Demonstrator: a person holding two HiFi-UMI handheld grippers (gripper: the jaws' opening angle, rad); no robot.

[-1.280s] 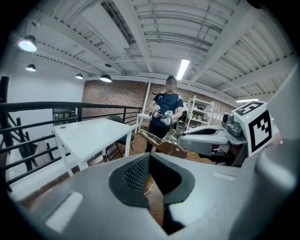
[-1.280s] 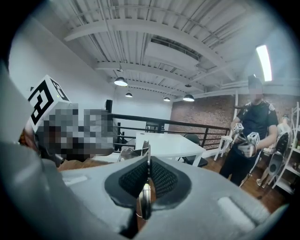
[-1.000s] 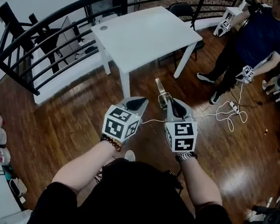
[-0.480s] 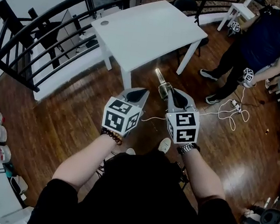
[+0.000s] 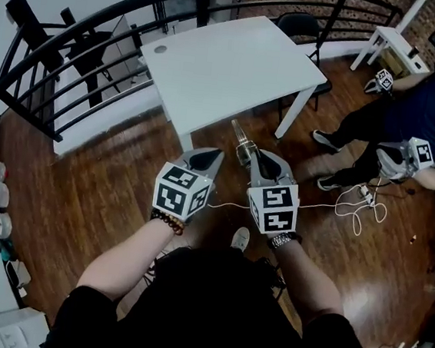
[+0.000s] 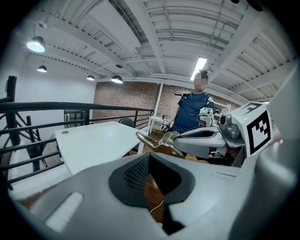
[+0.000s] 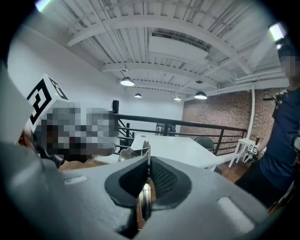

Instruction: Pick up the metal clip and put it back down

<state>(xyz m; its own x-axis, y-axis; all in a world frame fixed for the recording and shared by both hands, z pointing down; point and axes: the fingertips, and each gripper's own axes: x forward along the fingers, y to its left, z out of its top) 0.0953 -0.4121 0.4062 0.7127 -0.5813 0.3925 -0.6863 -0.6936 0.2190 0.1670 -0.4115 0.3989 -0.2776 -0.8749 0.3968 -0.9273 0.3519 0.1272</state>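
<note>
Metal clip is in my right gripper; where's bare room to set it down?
The white table ahead has a bare top, bordered by the black railing on its left and a chair at its far corner. The floor to the right is crowded: a white cable and another person.

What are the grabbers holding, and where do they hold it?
The right gripper pinches the metal clip by its near end; the left gripper holds nothing.

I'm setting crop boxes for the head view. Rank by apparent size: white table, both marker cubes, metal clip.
1. white table, clearly largest.
2. left marker cube and right marker cube, alike; nearness to the camera enlarges them.
3. metal clip, smallest.
</note>
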